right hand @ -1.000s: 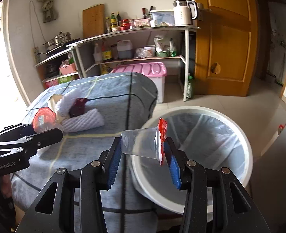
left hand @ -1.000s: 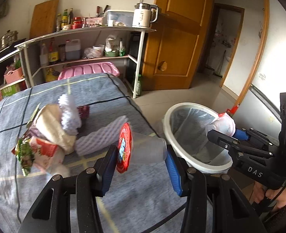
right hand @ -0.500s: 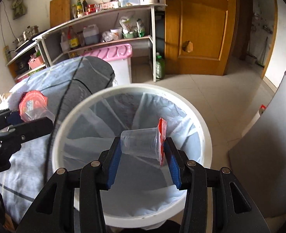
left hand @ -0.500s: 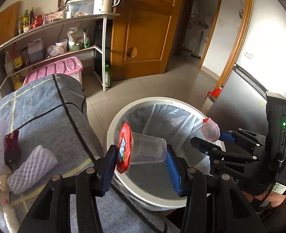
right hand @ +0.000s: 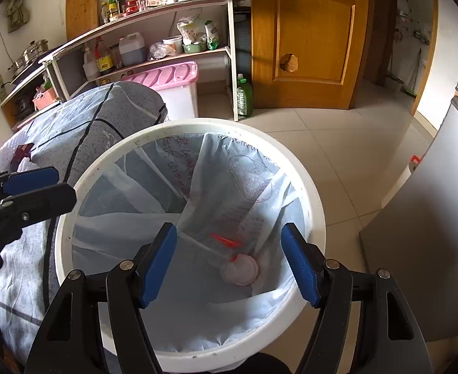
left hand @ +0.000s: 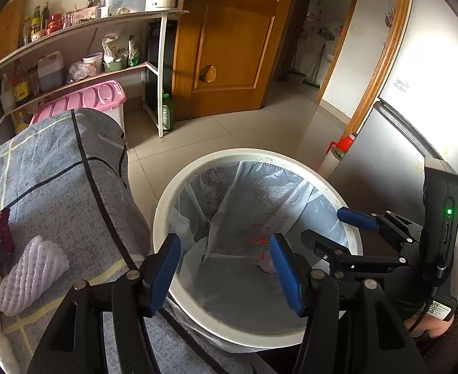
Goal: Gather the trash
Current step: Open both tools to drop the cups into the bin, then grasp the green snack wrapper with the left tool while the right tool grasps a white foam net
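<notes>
Cups (right hand: 240, 269) | clear, red-lidded, in bin (right hand: 309, 193) | claws (left hand: 225, 268) (right hand: 229, 261) spread

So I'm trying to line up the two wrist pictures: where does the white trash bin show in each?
Left wrist: the trash bin fills the lower middle, just past the open left gripper, right of the grey bed.
Right wrist: the bin fills the centre, under the open right gripper.
Shared landmark: the pink box lid by the shelves.
</notes>
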`<state>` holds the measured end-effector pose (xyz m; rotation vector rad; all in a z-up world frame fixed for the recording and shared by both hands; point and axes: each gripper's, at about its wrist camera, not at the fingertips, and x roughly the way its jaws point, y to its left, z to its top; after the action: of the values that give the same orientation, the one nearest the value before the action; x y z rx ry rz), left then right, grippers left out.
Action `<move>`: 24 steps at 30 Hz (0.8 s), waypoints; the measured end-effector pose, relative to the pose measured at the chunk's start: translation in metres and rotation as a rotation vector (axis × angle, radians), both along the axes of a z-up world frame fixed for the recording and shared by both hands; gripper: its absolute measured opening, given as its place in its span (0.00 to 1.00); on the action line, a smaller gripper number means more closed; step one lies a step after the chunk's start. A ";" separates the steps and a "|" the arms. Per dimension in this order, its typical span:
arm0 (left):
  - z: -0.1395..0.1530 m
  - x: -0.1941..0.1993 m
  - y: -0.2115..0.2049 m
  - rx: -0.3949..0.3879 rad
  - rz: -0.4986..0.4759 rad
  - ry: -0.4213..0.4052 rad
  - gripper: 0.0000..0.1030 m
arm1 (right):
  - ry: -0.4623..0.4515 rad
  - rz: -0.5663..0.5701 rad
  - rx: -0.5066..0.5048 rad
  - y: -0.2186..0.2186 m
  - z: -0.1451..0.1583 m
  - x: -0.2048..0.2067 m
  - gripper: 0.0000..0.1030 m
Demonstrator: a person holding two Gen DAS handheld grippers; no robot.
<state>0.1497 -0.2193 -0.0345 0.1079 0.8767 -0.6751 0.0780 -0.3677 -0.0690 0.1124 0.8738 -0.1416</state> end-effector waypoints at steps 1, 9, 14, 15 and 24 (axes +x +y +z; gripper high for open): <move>0.002 -0.002 0.003 -0.002 0.002 -0.012 0.58 | -0.009 -0.002 0.001 0.001 0.002 -0.002 0.68; 0.025 -0.018 0.052 -0.011 0.099 -0.083 0.58 | -0.083 0.004 0.027 0.024 0.022 -0.010 0.68; 0.036 -0.029 0.096 0.002 0.195 -0.128 0.58 | -0.148 0.054 0.051 0.051 0.041 -0.013 0.68; 0.038 -0.031 0.106 0.004 0.218 -0.138 0.58 | -0.155 0.067 0.055 0.057 0.044 -0.013 0.68; 0.047 -0.040 0.190 0.008 0.400 -0.165 0.58 | -0.168 0.211 0.080 0.127 0.050 0.000 0.68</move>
<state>0.1097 -0.0293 0.0128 -0.0065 0.7142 -0.2840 0.0782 -0.2409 -0.0186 0.1041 0.7185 0.0993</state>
